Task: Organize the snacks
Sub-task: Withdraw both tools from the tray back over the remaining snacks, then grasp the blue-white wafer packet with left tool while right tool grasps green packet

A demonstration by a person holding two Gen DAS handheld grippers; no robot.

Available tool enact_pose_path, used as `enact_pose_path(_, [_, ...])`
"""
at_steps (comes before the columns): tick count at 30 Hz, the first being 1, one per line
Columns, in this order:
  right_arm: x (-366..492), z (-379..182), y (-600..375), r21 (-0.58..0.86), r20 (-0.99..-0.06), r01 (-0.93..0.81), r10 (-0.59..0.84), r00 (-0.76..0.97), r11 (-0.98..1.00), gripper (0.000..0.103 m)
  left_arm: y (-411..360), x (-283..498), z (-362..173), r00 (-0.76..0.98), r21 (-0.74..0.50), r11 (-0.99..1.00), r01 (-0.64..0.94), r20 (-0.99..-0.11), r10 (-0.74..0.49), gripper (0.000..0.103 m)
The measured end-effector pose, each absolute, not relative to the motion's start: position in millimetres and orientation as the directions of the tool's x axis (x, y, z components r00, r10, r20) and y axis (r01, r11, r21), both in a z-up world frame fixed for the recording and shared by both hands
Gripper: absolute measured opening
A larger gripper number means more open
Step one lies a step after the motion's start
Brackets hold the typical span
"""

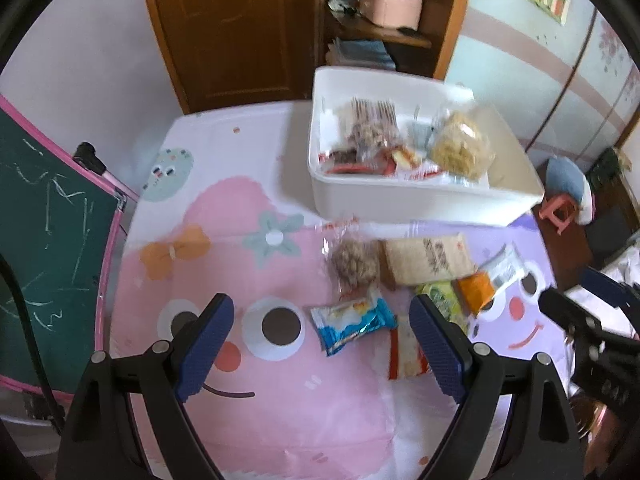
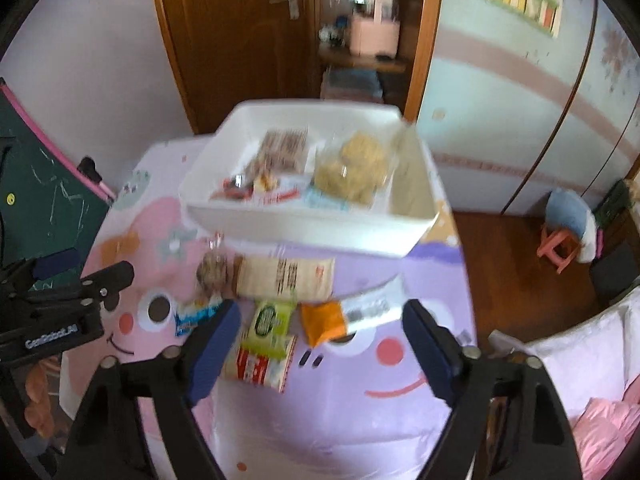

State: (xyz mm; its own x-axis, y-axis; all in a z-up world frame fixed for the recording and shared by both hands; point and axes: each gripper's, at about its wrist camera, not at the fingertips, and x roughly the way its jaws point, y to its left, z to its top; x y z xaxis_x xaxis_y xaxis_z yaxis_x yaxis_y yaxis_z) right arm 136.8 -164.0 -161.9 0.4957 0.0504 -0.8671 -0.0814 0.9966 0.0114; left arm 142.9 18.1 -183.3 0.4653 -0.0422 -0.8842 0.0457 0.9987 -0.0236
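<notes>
Blue-padded fingers (image 1: 208, 344) of the left gripper (image 1: 320, 344) are seen spread wide and empty above the pink part of the cartoon tablecloth (image 1: 280, 420). The right gripper (image 2: 320, 346) is likewise held wide apart with nothing between its pads, over the purple part of the cloth.

Loose snacks are gathered in a cluster in front of the white bin (image 1: 420, 200), which stands at the far side of the table and is already partly filled with packets. Nearest the left gripper lies the blue-wrapped snack (image 1: 352, 326), just ahead of the gap between the fingers and slightly right of its centre, its long axis running left to right and a little tilted. A clear bag of nuts (image 1: 354, 264) lies beyond it, touching a tan packet (image 1: 426, 260) on its right.

From the right wrist view, a green packet (image 2: 272, 320) and a red-and-white packet (image 2: 260, 366) are found just ahead of the left finger, with an orange packet (image 2: 324, 320) nearly centred between the fingers and a white wrapper (image 2: 372, 304) against it on the right.

The blue snack is judged to be better placed for the left gripper, the orange packet for the right. For either, a short forward descent would be needed, and the blue snack's axis lies across the fingers' opening, so a grip across its narrow width may call for a turn of the wrist.
</notes>
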Motion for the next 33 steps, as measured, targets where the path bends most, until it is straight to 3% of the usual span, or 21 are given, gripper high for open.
enact_pose_path(3, [142.6, -185.4, -163.0, 0.054, -0.899, -0.078, 0.083, 0.430, 0.995, 0.067, 18.3, 141.2, -205.0, 0.443, -0.006, 0.997, 0.082, -0.896, -0.042, 0.089])
enact_pose_path(10, [155.3, -219.5, -142.9, 0.086, -0.930, -0.105, 0.118, 0.348, 0.991, 0.067, 20.0, 152.3, -256.5, 0.357, -0.014, 0.985, 0.174, -0.931, -0.077, 0.089])
enact_pose_path(24, [197.9, -274.6, -116.9, 0.080, -0.967, -0.104, 0.103, 0.235, 0.991, 0.066, -0.5, 183.3, -300.7, 0.257, -0.030, 0.947, 0.320, -0.959, -0.117, 0.088])
enact_pose_path(33, [203.5, -297.5, -111.3, 0.111, -0.978, -0.099, 0.126, 0.167, 0.989, 0.039, -8.4, 192.6, -309.1, 0.228, -0.047, 0.937, 0.347, -0.965, -0.132, 0.067])
